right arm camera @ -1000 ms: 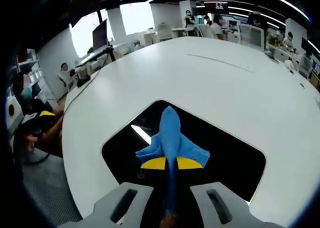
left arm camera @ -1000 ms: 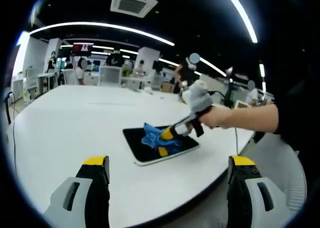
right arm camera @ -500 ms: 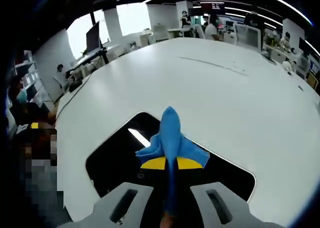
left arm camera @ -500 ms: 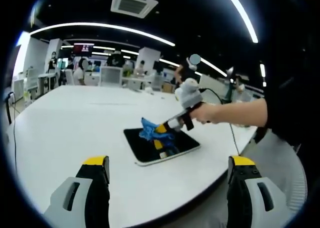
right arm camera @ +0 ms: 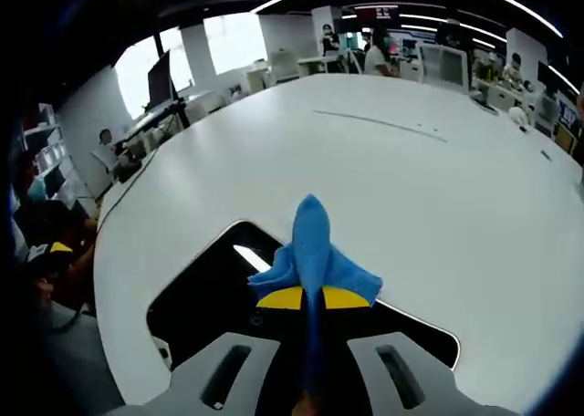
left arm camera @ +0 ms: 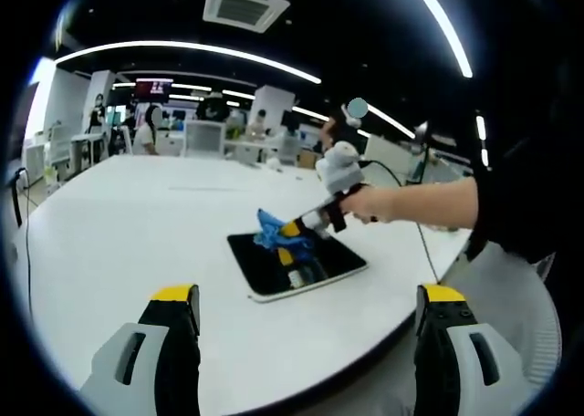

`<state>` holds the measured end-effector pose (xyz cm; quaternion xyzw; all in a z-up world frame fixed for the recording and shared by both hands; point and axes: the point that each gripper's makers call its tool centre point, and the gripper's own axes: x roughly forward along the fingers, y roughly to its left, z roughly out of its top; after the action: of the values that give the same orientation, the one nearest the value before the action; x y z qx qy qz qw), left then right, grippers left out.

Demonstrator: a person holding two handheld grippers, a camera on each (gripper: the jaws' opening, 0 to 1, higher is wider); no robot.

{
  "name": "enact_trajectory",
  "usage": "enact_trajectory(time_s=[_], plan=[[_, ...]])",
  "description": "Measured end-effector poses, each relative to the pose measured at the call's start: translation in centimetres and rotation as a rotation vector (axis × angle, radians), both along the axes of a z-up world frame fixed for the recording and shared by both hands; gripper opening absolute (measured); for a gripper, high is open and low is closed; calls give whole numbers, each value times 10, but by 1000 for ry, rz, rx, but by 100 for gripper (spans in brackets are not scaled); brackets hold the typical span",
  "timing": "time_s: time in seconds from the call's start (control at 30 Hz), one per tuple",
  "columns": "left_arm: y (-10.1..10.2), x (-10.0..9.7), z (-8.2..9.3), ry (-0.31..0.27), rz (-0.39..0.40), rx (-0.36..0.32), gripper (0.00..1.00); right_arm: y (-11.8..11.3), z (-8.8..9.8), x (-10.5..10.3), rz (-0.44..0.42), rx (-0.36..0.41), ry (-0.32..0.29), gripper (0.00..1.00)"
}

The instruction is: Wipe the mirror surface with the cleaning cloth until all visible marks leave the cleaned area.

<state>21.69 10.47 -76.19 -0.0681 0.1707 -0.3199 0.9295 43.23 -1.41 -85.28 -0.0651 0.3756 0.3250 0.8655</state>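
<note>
A dark rectangular mirror (left arm camera: 315,266) with a pale rim lies flat on the white table (left arm camera: 128,224), near its front edge. My right gripper (left arm camera: 294,227) is shut on a blue cleaning cloth (left arm camera: 272,231) and holds it over the mirror's far edge. In the right gripper view the blue cleaning cloth (right arm camera: 312,252) sticks up between the yellow-tipped jaws of my right gripper (right arm camera: 303,297), above the mirror (right arm camera: 201,297). My left gripper (left arm camera: 306,299) stands open well short of the mirror, nothing between its fingers.
The white table (right arm camera: 429,179) is large and oval, with bare room to the left and behind the mirror. A person's forearm (left arm camera: 415,202) reaches in from the right. Desks, chairs and people stand far behind the table.
My right gripper has carried the cloth across the mirror toward its far edge. The left gripper has stayed put.
</note>
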Motion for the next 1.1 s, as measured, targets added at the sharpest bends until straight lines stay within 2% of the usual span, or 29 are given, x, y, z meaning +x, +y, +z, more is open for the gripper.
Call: enact_trajectory(time_s=[0.43,1.1], plan=[[1,1,0,1,2,4,99,-2,2,-3,-12,15,-1,0],[0,1,-1,1,1,5,99,-38,2,-3,-66,7,-5,0]])
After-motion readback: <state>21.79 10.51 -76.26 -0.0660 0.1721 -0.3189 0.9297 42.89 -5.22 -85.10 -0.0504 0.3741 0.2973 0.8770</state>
